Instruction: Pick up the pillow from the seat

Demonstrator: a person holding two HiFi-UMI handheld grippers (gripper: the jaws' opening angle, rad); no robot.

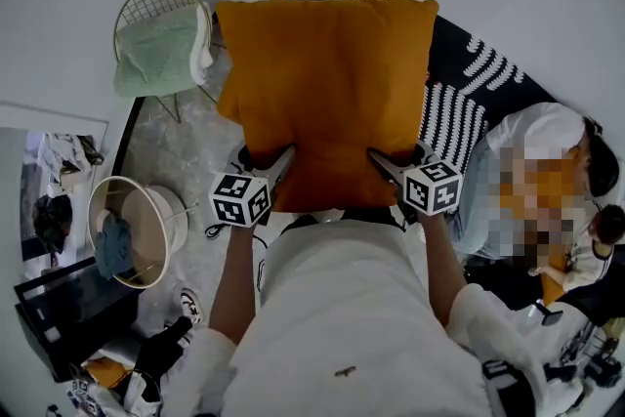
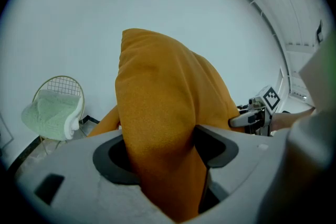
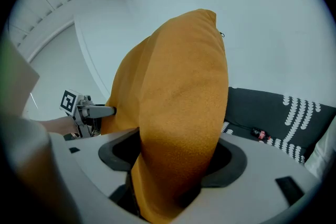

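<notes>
A large orange pillow (image 1: 327, 88) hangs in the air in front of me, held by its near edge at both lower corners. My left gripper (image 1: 275, 166) is shut on the pillow's left corner; in the left gripper view the orange fabric (image 2: 163, 139) fills the space between the jaws. My right gripper (image 1: 384, 166) is shut on the right corner, the pillow (image 3: 178, 128) pinched between its jaws too. Behind and below the pillow lies the dark seat with white patterns (image 1: 469, 83), partly hidden by it.
A wire chair with a pale green cushion (image 1: 161, 44) stands at the left. A round basket (image 1: 132, 229) sits on the floor lower left. A seated person (image 1: 547, 181) is at the right. A small dark object (image 3: 258, 134) lies on the seat.
</notes>
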